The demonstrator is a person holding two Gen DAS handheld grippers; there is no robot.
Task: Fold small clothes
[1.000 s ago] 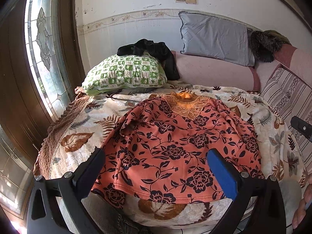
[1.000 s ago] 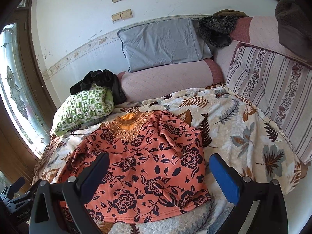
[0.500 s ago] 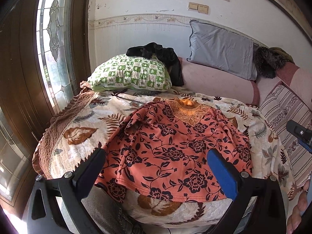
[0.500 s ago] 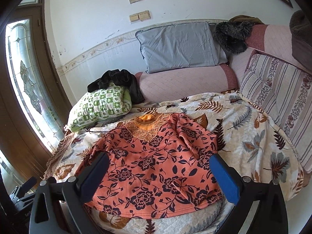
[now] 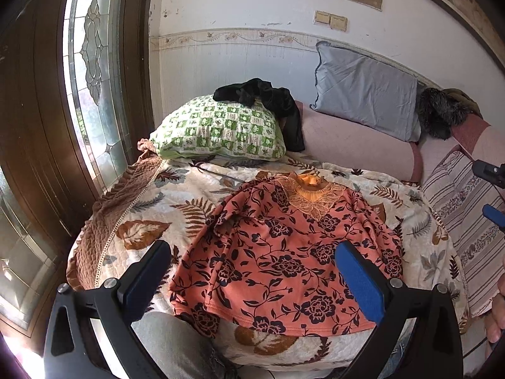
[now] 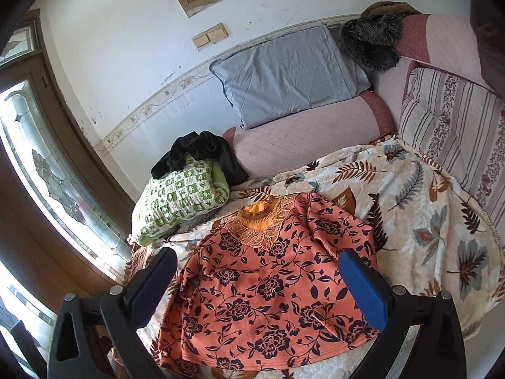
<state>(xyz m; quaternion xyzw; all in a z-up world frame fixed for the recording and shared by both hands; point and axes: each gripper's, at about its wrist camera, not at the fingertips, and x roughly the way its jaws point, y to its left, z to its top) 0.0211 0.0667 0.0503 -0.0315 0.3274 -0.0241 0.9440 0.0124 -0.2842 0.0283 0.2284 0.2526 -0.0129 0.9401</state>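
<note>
Both grippers hang above the near edge of the bed with their jaws spread wide and nothing between them: the left gripper and the right gripper each frame the same garment from slightly different sides. That garment, an orange blouse with a dark flower-and-vine print and a lace-trimmed collar, lies flat and face up on the leaf-patterned quilt, hem toward the cameras and neckline toward the wall; its sleeves are bunched in along the sides, and the hem drapes just over the quilt's front edge. Behind it, a green checked pillow rests by the leaded-glass window, with a black garment heaped on top. A grey pillow leans on the pink sofa back, and a dark furry item sits in the corner beside a striped cushion. In the left wrist view, part of the person's hand shows at the right edge.
</note>
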